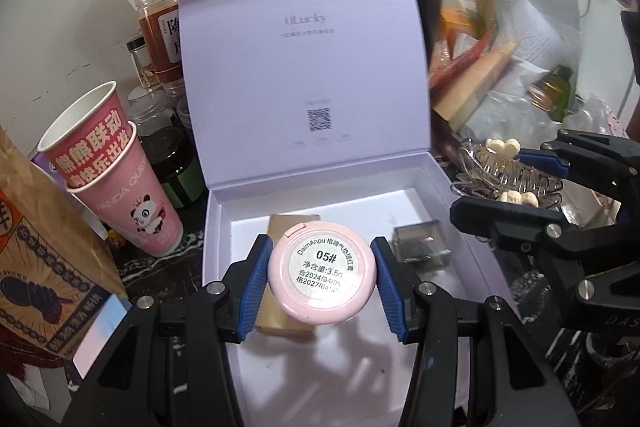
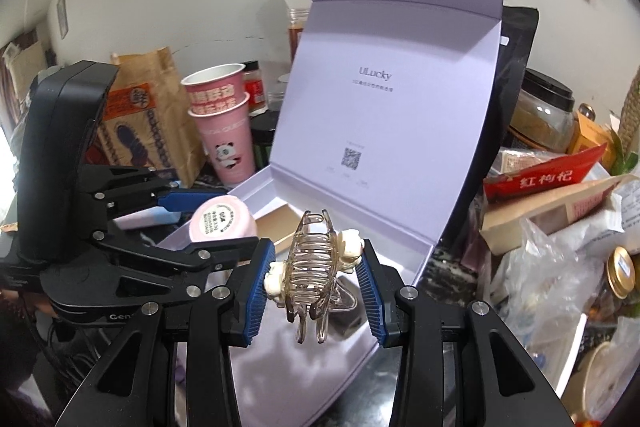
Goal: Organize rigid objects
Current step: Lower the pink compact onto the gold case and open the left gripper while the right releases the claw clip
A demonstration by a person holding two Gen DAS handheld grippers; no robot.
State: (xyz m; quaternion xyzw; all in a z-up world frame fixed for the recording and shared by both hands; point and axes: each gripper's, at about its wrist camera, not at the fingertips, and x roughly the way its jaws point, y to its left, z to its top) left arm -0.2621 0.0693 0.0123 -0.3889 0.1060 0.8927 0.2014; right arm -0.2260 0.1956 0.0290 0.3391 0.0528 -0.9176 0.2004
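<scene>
Both grippers loaded: left gripper (image 1: 322, 273) clamped on pink round compact (image 1: 322, 273) over open lavender box (image 1: 218, 227); right gripper (image 2: 316, 285) pinching clear claw hair clip (image 2: 312, 267) (pearl trim) beside box.

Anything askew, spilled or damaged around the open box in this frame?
Nothing damaged or spilled. Two pink paper cups left of the white box are nested and lean sideways. Beside the box lie cluttered bags and jars.
</scene>
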